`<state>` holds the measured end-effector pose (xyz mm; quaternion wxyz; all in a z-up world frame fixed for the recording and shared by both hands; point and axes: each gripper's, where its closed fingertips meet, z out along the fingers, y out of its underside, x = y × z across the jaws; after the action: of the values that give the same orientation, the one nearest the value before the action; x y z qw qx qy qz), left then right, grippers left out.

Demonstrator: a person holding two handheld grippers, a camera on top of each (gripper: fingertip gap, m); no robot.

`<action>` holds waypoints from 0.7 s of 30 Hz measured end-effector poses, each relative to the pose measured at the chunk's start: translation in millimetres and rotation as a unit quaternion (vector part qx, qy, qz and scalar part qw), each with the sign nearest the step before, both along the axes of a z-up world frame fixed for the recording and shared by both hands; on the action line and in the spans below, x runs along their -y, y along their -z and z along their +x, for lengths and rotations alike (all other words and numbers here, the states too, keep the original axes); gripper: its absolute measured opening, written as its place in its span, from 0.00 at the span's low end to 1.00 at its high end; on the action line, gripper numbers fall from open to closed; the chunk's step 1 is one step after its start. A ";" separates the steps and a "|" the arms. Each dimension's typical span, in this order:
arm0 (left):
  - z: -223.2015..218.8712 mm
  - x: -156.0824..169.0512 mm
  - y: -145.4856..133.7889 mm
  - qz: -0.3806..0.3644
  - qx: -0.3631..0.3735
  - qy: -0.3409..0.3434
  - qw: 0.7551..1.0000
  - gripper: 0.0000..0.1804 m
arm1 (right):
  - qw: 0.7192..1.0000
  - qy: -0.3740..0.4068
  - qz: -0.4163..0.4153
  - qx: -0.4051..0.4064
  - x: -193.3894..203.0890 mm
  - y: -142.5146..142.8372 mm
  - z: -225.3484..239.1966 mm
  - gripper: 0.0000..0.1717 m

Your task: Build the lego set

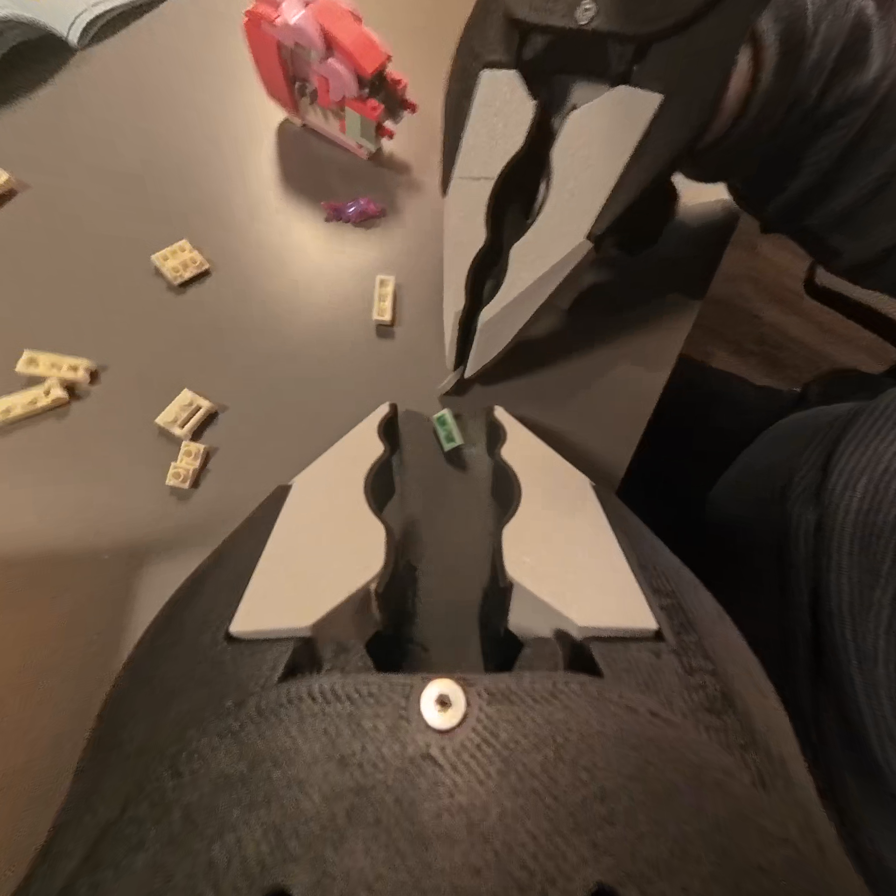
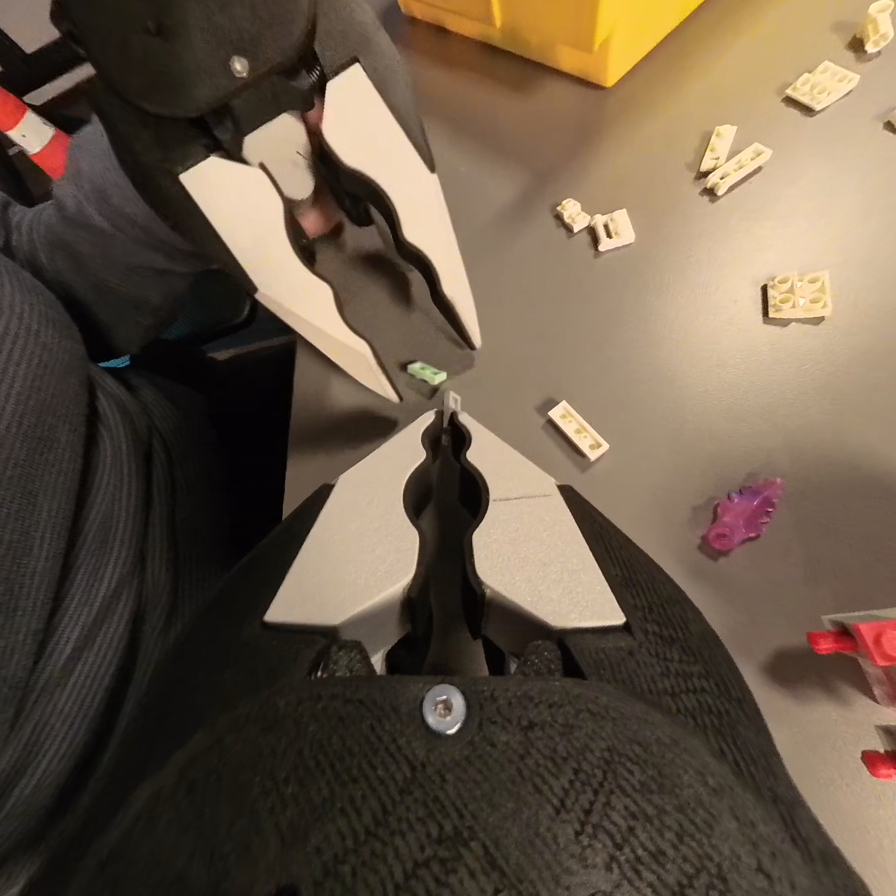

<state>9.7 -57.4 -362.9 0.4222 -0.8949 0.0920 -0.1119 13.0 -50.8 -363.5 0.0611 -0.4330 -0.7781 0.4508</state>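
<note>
My left gripper [image 1: 442, 409] is open. A small green brick [image 1: 448, 429] sits between its fingertips with a gap on each side, so neither pad presses on it. The right wrist view shows the same green brick [image 2: 425, 372] just above or on the grey table [image 2: 630, 363], between the spread fingers of the left gripper [image 2: 435, 371]. My right gripper [image 2: 448, 416] is shut on a small thin pale grey piece [image 2: 452, 403] that sticks out past its tips. In the left wrist view the right gripper [image 1: 458, 373] points down at the green brick, with the pale piece [image 1: 448, 383] just above it.
Several cream plates lie on the table, among them one [image 1: 385, 298] that also shows in the right wrist view [image 2: 578, 436]. There is a purple translucent piece [image 2: 742, 516], a red and pink brick model [image 1: 329, 72] and a yellow box [image 2: 557, 29]. The table edge and a person's leg [image 2: 72, 485] are close by. My left and right fingertips are right by each other.
</note>
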 end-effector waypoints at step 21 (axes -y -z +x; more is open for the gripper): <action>23.7 -5.3 4.8 -0.017 -0.027 0.123 0.992 0.02 | 0.994 -0.075 0.031 -0.075 1.2 -6.8 19.4 0.08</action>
<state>33.4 -52.1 -367.7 0.3876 -0.8864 0.2104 -0.1405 32.5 -52.0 -356.7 0.0990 -0.3359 -0.8155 0.4609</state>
